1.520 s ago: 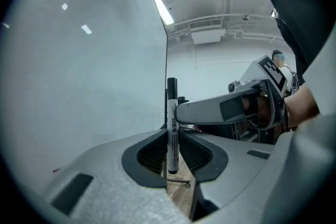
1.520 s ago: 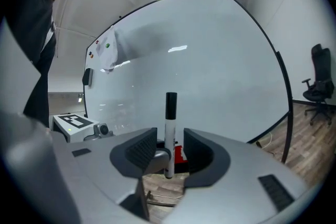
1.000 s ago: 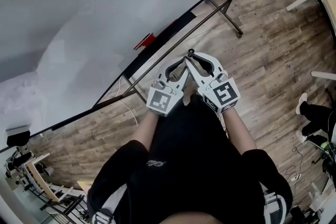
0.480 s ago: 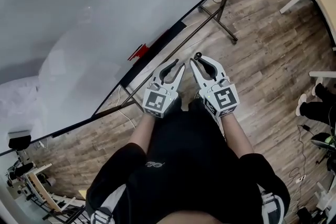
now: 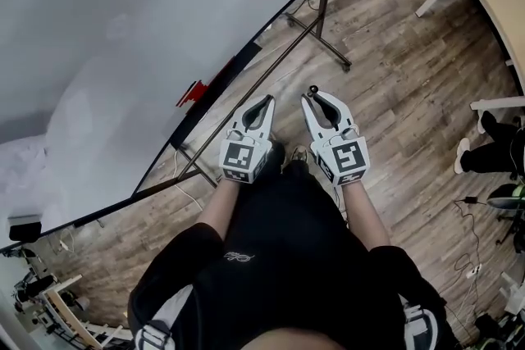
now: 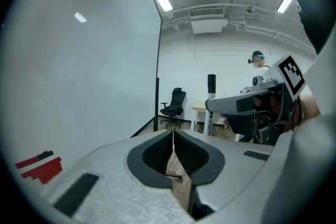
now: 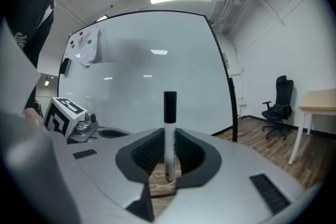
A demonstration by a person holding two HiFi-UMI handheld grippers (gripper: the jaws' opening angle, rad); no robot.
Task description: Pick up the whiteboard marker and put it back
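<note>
Marker status: whiteboard marker stands upright, centre of the right gripper view, black cap on top. The right gripper is clamped on its lower barrel. In the head view only the cap shows, poking up at the jaw tips just above centre frame. The left gripper sits beside it with its jaws together and nothing between them.

Risks, as judged from here:
- The barrel is thin and round and is held low, so a quick swing could make it pivot or slide in the pads.
- The whiteboard fills the upper left of the head view, and its ledge runs diagonally through centre left. The loaded gripper is on the far side of the empty one, so reaching across could knock the two together.
- The ledge looks narrow. If the marker is released while upright or tilted, it could topple or roll off onto the wood floor.
- The red block is already on the ledge, so setting down too close could nudge it.

Count:
- markers: one
- grippers: two
- whiteboards: one
- red blocks: one
</note>
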